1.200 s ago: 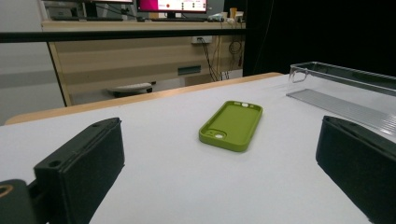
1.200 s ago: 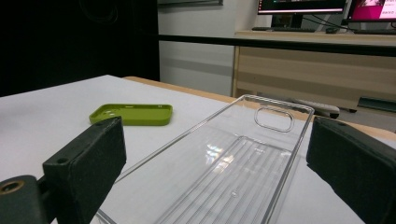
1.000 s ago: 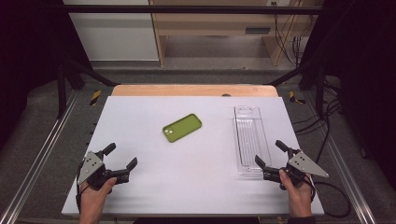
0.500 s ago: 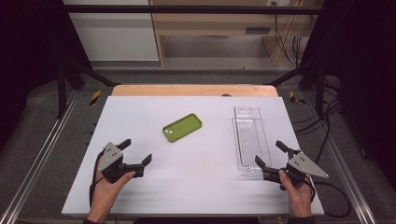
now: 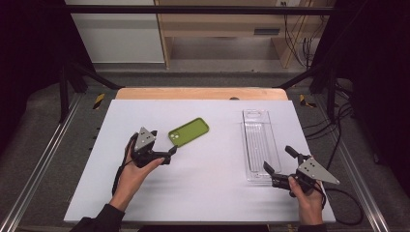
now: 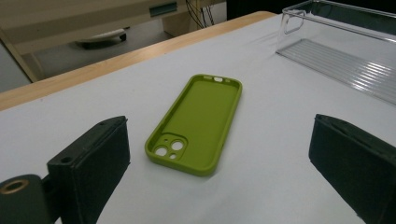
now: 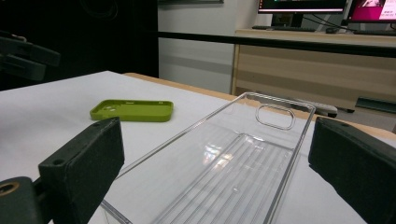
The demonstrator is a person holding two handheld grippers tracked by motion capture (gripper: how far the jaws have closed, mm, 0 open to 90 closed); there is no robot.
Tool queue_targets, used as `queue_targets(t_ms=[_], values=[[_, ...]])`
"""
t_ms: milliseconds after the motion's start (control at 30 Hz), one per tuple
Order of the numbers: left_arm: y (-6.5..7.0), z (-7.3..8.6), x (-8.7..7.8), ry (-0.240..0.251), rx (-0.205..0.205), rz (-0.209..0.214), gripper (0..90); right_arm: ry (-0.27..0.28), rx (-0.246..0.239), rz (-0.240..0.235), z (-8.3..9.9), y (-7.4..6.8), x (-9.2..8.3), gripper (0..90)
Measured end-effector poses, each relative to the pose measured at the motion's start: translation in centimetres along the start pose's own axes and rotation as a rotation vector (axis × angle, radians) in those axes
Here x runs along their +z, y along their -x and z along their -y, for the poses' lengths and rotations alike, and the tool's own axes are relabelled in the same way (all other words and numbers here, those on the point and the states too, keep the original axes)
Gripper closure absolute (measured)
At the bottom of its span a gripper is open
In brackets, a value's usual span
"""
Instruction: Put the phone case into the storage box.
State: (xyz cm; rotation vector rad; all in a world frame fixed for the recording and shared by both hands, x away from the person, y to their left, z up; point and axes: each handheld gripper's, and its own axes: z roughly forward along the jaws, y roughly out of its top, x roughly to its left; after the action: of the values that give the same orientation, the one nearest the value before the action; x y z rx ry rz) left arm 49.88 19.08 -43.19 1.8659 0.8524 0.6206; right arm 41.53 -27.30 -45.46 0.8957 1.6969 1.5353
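Note:
A green phone case [image 5: 189, 132] lies hollow side up on the white table [image 5: 203, 193], left of centre. My left gripper [image 5: 163, 142] is open just short of the case's near end, its jaws on either side of the line to it. In the left gripper view the case [image 6: 196, 123] lies ahead between the wide-apart jaws of that gripper [image 6: 219, 158], untouched. A clear plastic tray [image 5: 258, 145] lies lengthwise at the right. My right gripper [image 5: 278, 158] is open at the tray's near end, and the tray [image 7: 224, 163] spans the gap in the right gripper [image 7: 215, 154].
The table's wooden far edge [image 5: 200, 93] runs behind the white top. Metal rails [image 5: 43, 159] flank the table, and cables [image 5: 338, 130] lie on the floor at the right. The green case [image 7: 132, 110] lies beyond the tray, to the left, in the right gripper view.
My left gripper has moved forward and to the right, from the table's near left up to the green case. The right gripper has stayed put.

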Motion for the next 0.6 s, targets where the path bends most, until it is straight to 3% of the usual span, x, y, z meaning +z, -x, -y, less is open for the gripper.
queue_targets(t_ms=[233,600], values=[[0.1,-0.6,1.5,-0.036,0.028,-0.001,4.9,-0.002,-0.004,0.000,0.0,0.0,0.0,3.7],[0.0,-1.2,3.7,-0.071,0.028,-0.007,5.1,-0.003,-0.003,0.001,0.0,0.0,0.0,3.7]])
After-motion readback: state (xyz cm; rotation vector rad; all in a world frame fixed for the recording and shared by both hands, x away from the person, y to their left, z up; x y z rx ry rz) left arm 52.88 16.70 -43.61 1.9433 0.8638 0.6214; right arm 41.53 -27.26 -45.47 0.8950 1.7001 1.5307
